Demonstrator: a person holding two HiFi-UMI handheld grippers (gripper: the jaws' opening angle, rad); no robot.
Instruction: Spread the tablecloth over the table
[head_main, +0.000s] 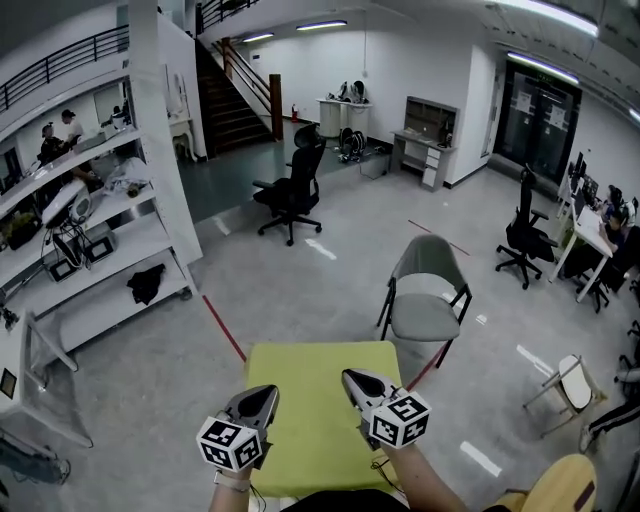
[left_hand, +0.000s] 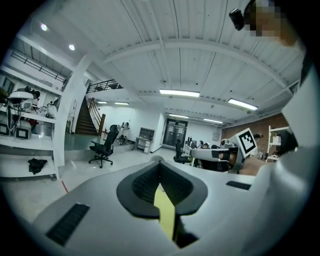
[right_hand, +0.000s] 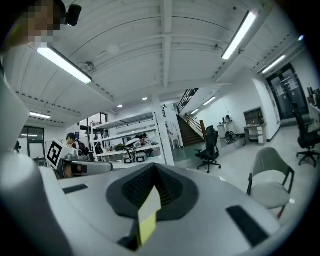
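A yellow-green tablecloth (head_main: 318, 420) stretches out flat in front of me in the head view; whatever is under it is hidden. My left gripper (head_main: 264, 393) is shut on its near edge at the left. My right gripper (head_main: 351, 379) is shut on the near edge at the right. A pinched strip of the tablecloth (left_hand: 165, 214) sticks out of the closed left gripper (left_hand: 161, 184) in the left gripper view. The right gripper view shows the same: a folded tab of tablecloth (right_hand: 148, 219) clamped in the right gripper (right_hand: 153, 186). Both grippers point about level, out across the room.
A grey shell chair (head_main: 427, 298) stands just beyond the cloth's far right corner. A black office chair (head_main: 293, 192) is farther back. White shelving (head_main: 95, 250) lines the left side. A small folding chair (head_main: 570, 380) and a round wooden top (head_main: 566, 486) sit at the right.
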